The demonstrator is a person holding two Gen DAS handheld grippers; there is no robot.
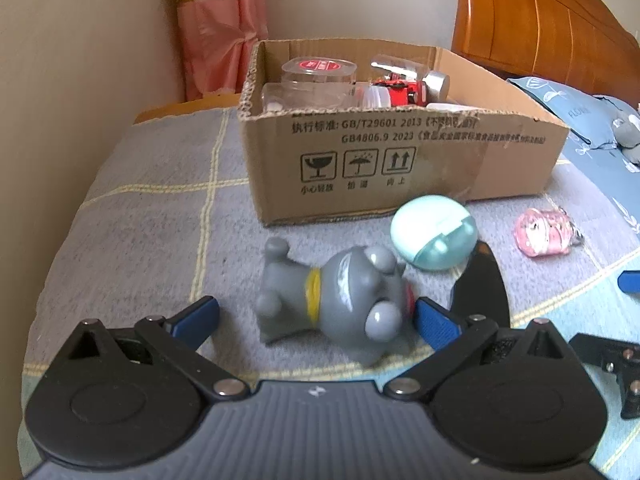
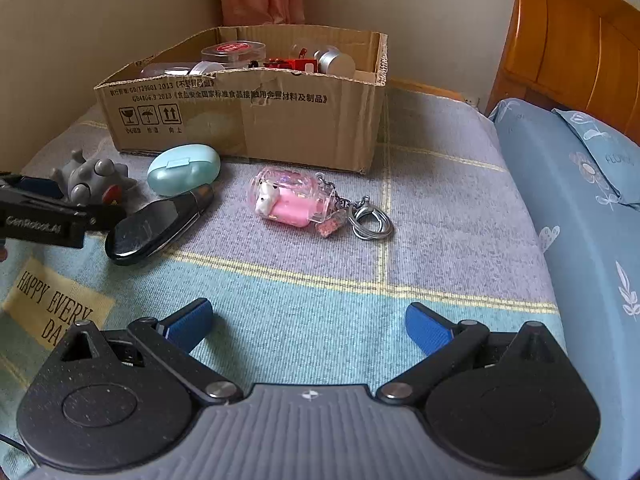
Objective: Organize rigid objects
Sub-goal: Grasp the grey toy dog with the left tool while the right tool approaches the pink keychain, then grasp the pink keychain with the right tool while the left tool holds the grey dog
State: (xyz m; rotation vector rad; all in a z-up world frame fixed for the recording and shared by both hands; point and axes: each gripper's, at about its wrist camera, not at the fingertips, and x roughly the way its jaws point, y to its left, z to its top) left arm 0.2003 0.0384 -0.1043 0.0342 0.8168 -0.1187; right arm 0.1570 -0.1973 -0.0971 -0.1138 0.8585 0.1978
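Left hand-held gripper (image 1: 316, 320) spread wide around the grey toy (image 1: 340, 300) lying on the bed (image 1: 140, 220) before the cardboard box (image 1: 400, 168), right hand-held gripper (image 2: 308, 320) open and empty; glossy rounded toy could squirt out on closing.

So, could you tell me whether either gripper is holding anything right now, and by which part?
Nothing is held. The left gripper is open around the grey toy figure without clamping it; the right gripper is open over bare blanket.

One cardboard box (image 2: 248, 120), four loose items (gray figurine (image 1: 340, 300), mint case (image 2: 184, 174), black case (image 2: 156, 224), pink keychain (image 2: 288, 200)).
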